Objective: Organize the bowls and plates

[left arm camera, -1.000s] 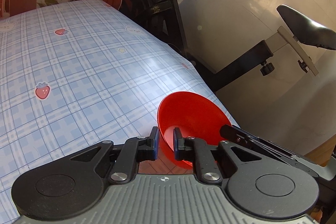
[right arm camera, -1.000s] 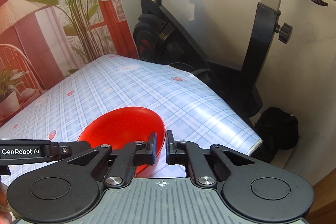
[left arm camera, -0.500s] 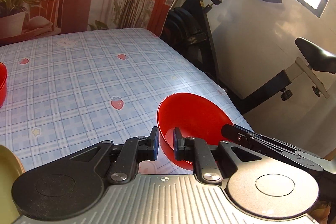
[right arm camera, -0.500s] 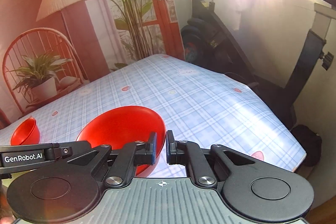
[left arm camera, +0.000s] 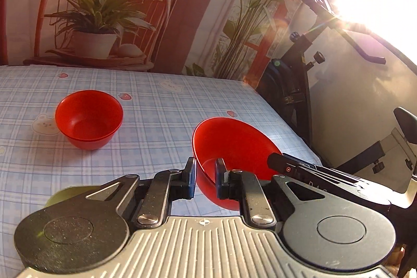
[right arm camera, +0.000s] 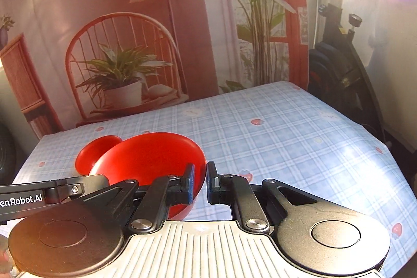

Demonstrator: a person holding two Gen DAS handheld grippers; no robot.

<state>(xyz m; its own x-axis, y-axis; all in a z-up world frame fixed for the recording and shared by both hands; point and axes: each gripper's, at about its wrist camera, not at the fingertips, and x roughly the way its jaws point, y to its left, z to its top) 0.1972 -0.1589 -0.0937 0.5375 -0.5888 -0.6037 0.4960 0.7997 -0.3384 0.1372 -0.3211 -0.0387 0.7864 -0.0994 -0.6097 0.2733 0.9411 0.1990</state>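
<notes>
Two red bowls: held bowl pinched by left gripper and right gripper; resting bowl on table.

Strong sunlight bursts in at the upper right of both views, blown out to white there, with streaks of flare and a reddish haze washing over the backdrop. The checked worktop is brightly lit and glossy along its right side. Fisheye bending curves the edges; the near olive plate is blurred.
</notes>
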